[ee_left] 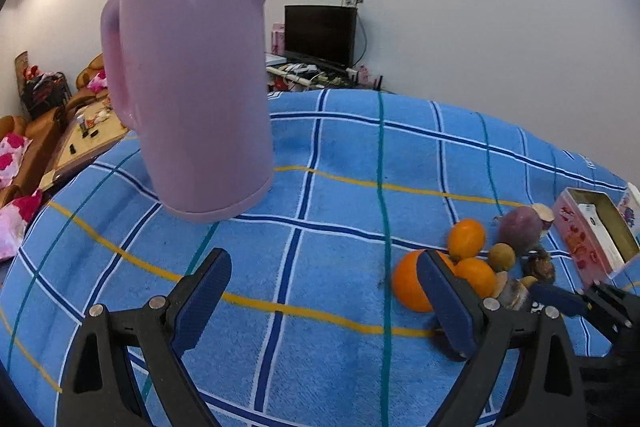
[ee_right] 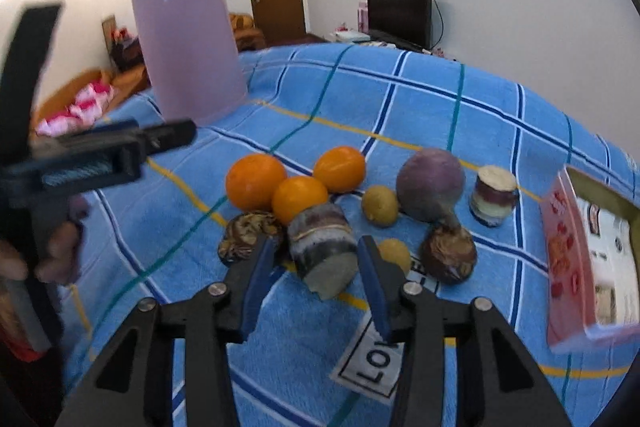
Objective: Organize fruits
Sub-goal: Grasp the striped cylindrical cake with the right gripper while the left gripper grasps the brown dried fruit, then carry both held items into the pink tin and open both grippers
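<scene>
1. One blue checked cloth (ee_left: 340, 155) covers the table we work over.
2. We see a lilac kettle (ee_left: 192, 75) standing upright on its far left part.
3. Our left gripper (ee_left: 320, 303) hangs wide open and empty above the cloth.
4. Our right gripper (ee_right: 316, 279) flanks a cut sugarcane piece (ee_right: 322, 251), pads apart from it.
5. Three oranges (ee_right: 256, 181) cluster just behind the piece.
</scene>
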Demonstrator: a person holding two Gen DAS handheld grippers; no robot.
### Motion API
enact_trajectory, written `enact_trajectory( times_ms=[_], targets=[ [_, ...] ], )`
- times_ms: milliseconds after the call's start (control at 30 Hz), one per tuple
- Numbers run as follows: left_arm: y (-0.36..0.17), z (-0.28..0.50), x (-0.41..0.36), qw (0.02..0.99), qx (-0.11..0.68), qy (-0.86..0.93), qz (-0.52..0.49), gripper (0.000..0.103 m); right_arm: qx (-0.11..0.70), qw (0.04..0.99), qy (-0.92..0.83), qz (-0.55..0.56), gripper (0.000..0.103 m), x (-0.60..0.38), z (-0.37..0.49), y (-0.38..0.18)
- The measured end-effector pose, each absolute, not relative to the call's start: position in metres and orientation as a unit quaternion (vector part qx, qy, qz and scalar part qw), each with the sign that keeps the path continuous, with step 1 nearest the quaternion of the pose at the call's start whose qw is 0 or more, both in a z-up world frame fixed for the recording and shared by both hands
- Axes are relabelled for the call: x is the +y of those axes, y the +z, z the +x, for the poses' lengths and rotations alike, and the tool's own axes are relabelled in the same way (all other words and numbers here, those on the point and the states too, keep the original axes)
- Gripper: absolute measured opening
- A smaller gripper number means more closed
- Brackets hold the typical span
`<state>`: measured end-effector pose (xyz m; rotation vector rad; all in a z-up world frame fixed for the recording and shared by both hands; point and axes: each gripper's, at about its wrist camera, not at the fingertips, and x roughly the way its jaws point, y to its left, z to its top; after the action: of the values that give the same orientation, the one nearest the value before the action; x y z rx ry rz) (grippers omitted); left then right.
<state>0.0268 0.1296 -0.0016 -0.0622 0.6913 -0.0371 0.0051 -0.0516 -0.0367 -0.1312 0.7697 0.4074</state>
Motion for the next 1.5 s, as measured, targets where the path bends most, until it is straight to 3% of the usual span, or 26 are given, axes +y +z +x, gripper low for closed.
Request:
enact_trajectory(
  times_ms=[167, 233, 300, 367, 500, 767, 867, 933, 1233, 1500],
  targets=[
    [0.001, 0.02, 0.112, 0.94, 0.338, -0.053, -0.005, 0.094, 0.416, 0.885, 0.192, -0.081, 0.043, -0.047, 0.027, -0.053],
    [0.003, 0.016, 0.104, 0.939, 0.336, -0.078, 0.005, 0.087, 0.42, 0.884, 0.195, -0.068, 0.043, -0.048, 0.031, -0.055],
    [0.004, 0.014, 0.103, 0.935, 0.34, -0.106, -0.002, 0.068, 0.421, 0.884, 0.197, -0.055, 0.042, -0.052, 0.029, -0.056],
    [0.003, 0.016, 0.104, 0.927, 0.353, -0.123, -0.017, 0.06, 0.415, 0.887, 0.199, -0.037, 0.042, -0.059, 0.027, -0.054],
    [0.001, 0.014, 0.098, 0.912, 0.37, -0.176, -0.028, 0.06, 0.38, 0.903, 0.197, 0.014, 0.042, -0.083, 0.011, -0.033],
    [-0.024, 0.012, 0.05, 0.888, 0.41, -0.204, 0.051, 0.06, 0.322, 0.931, 0.16, 0.064, 0.042, -0.118, -0.003, -0.008],
    [-0.033, 0.015, 0.043, 0.889, 0.415, -0.179, 0.077, 0.048, 0.324, 0.931, 0.157, 0.068, 0.042, -0.118, -0.003, -0.007],
    [-0.034, 0.016, 0.042, 0.892, 0.411, -0.175, 0.078, 0.047, 0.322, 0.932, 0.157, 0.063, 0.042, -0.117, -0.004, -0.006],
    [-0.03, 0.009, 0.036, 0.907, 0.378, -0.16, 0.098, 0.046, 0.303, 0.941, 0.146, 0.033, 0.042, -0.11, -0.011, -0.009],
    [0.005, -0.006, 0.046, 0.95, 0.272, -0.151, 0.035, 0.046, 0.267, 0.954, 0.129, 0.048, 0.042, -0.123, -0.016, 0.003]
  ],
)
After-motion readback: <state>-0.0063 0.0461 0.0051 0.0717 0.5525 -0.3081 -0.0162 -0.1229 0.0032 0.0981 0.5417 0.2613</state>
